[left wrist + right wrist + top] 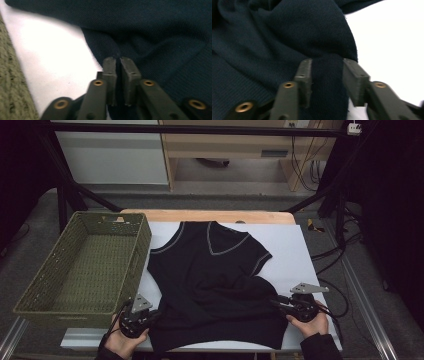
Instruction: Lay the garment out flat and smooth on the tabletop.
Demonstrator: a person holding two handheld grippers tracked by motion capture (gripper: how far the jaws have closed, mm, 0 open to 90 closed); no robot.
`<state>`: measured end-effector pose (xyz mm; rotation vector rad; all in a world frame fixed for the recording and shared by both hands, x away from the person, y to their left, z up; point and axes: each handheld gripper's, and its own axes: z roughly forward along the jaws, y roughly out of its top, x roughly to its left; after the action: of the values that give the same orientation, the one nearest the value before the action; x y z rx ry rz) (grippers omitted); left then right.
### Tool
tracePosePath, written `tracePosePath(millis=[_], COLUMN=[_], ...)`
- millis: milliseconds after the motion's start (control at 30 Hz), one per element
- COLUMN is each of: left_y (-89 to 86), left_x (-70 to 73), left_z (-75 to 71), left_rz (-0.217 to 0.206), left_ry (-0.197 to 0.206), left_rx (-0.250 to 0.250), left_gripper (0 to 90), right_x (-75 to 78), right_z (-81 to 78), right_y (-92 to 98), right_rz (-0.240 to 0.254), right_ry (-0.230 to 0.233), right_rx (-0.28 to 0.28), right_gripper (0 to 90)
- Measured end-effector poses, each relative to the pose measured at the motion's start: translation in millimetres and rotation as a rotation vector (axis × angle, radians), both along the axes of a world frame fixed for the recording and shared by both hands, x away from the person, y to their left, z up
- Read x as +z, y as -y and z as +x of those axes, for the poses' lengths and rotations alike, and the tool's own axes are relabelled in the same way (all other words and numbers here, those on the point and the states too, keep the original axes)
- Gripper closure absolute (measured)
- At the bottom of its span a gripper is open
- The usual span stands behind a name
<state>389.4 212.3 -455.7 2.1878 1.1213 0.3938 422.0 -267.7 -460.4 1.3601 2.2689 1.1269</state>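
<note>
Fabric of the dark navy knitted short-sleeved V-neck top (210,290) lies spread on the white sheet (295,255) covering the counter, hem nearest the person, neckline farthest. The knit is fine-ribbed and dark throughout, with pale grey piping along the V-neck and both sleeve cuffs. The lower right part is bunched into a raised fold; the upper part lies flat.

At the near left corner of the hem, the left gripper (150,316) has its fingers (110,72) drawn nearly together, a thin edge of the fabric pinched between them. At the near right side, the right gripper (278,304) has its fingers (304,75) at a moderate gap astride a ridge of the fabric; the pads stand off the cloth on at least one side, so no firm grip is evident.

Left of the garment, the olive-green woven rectangular basket (45,285) sits on the counter edge, its near right corner close to the left gripper. Its visible interior holds nothing. The top lies wholly outside it, its left sleeve just beside the basket's right wall.
</note>
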Motion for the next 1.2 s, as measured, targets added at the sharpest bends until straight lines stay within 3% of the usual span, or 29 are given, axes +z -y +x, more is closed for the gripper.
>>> tracePosePath(millis=[233, 367, 467, 600, 800, 1000, 1067, 1100, 1167, 1200], left_y=[7.0, 9.9, 10.1, 7.4, 7.3, 6.6, 6.8, 7.1, 7.5, 7.5], left_x=[-4.6, -7.0, -10.5, -15.3, -16.9, -17.5, -17.4, -17.2, -17.0, -16.8], left_z=[7.3, 14.7, 18.2, 21.4, 20.4, 20.6, 20.5, 20.4, 20.3, 20.4], left_rz=[-0.041, -0.058, -0.054, -0.069, -0.057, -0.055, -0.049, -0.045, -0.042, -0.04], left_ry=[0.018, 0.032, 0.027, -0.008, -0.005, -0.006, -0.004, -0.003, -0.003, -0.003], left_rx=[-0.008, -0.006, -0.009, -0.005, -0.017, -0.022, -0.026, -0.028, -0.028, -0.029], left_gripper=[62.2, 54.5, 53.6, 62.8, 77.2, 81.9, 83.6, 84.1, 84.7, 84.9], right_x=[9.3, 17.1, 19.7, 19.6, 11.9, -5.0, -12.1, -16.1, -19.5, -19.6], right_z=[6.8, 24.8, 45.8, 76.0, 110.9, 126.0, 128.9, 130.1, 128.9, 128.4], right_y=[-4.6, -10.9, -15.5, -23.6, -40.1, -57.0, -60.7, -62.1, -65.1, -66.0], right_rz=[0.05, 0.056, 0.06, 0.085, 0.053, 0.019, -0.017, -0.042, -0.064, -0.07], right_ry=[0.061, 0.079, 0.084, 0.078, 0.044, 0.011, -0.001, -0.011, 0.031, 0.039], right_rx=[0.014, 0.001, -0.019, -0.059, -0.098, -0.105, -0.11, -0.115, -0.116, -0.12], right_gripper=[52.0, 51.7, 48.0, 44.3, 41.1, 38.2, 38.4, 39.7, 46.5, 54.9])
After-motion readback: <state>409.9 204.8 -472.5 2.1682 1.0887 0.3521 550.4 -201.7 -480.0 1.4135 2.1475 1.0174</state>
